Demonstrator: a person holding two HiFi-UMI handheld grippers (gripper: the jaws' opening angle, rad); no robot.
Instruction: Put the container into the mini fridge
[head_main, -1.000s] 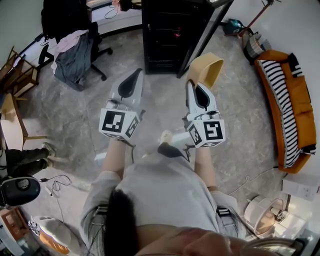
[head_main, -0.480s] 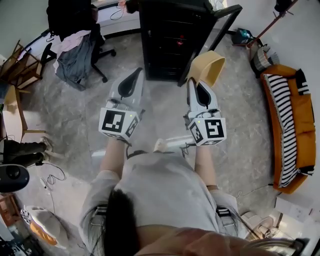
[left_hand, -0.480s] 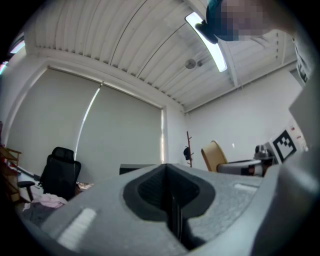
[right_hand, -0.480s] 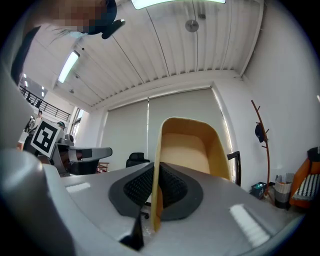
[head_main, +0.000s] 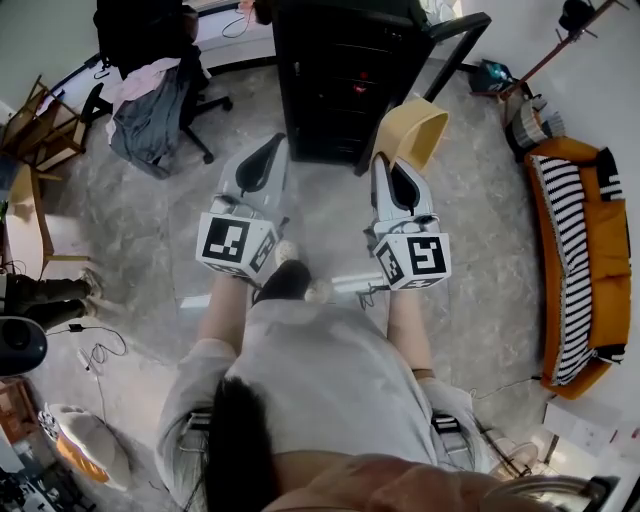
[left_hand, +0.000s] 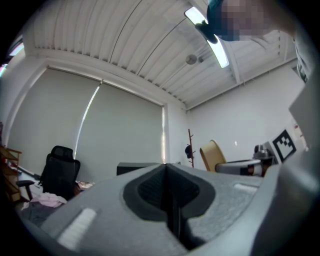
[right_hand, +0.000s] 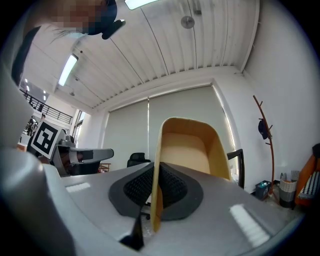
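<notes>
Right claw (head_main: 398, 170) clamped on wall of tan open plastic container (head_main: 415, 132), held in air just before tall black mini fridge (head_main: 340, 90); glass door (head_main: 452, 45) open. Left claw (head_main: 266, 160) closed, empty. Left to do: placing inside.

Seen from above, the person holds the left forearm (head_main: 222, 315) and right forearm (head_main: 405, 325) stretched forward, side by side. The left claw (head_main: 268, 160) points ahead, its 2 jaws pressed together with nothing between them. The right claw (head_main: 392, 172) sits level with it and apart from it, its 2 jaws clamped on the thin side wall of a tan container (head_main: 412, 132).
</notes>
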